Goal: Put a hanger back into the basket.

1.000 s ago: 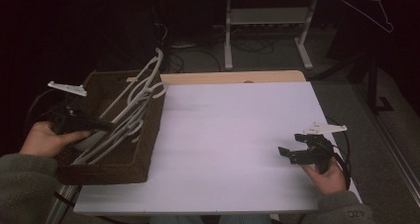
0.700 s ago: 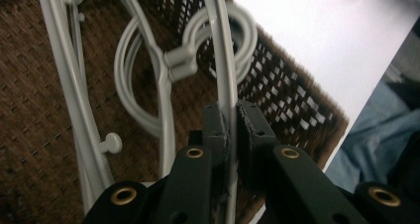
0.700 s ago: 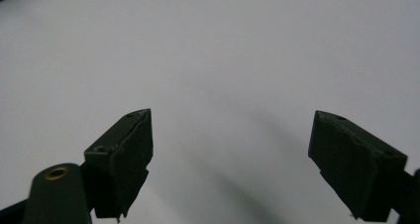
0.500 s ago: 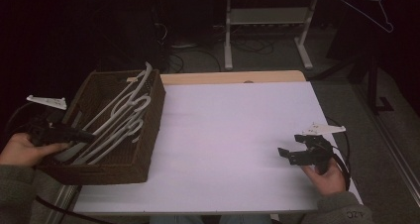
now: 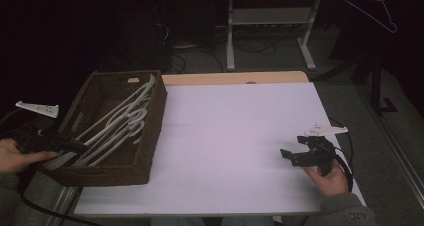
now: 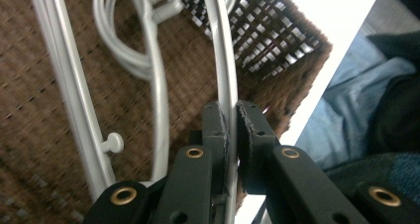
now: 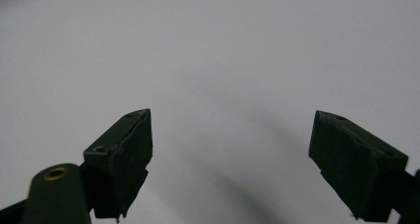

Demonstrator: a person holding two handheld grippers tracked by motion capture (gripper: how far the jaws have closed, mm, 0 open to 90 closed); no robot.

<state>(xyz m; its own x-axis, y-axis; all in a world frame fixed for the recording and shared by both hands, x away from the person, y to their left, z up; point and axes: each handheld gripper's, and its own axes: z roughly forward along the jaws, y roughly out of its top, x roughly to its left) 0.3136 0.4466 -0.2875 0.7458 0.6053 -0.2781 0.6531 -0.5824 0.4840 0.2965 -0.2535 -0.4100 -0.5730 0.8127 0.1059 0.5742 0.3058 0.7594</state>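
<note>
Left fingers (image 6: 246,130) clamped on white hanger (image 6: 225,70)

Only faint lettering, on the grey sleeve cuff (image 5: 361,217) at bottom right of the high view, approx. "OZY", too small to confirm. No other text, labels, brands or nos. legible in the high view or either gripper view.

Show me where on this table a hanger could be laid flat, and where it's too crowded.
The white table top is bare from the basket's right wall across to the right tongs, open above it near the right edge. Crowded: inside the basket, packed with white hangers, where the left tongs grip one hanger.
</note>
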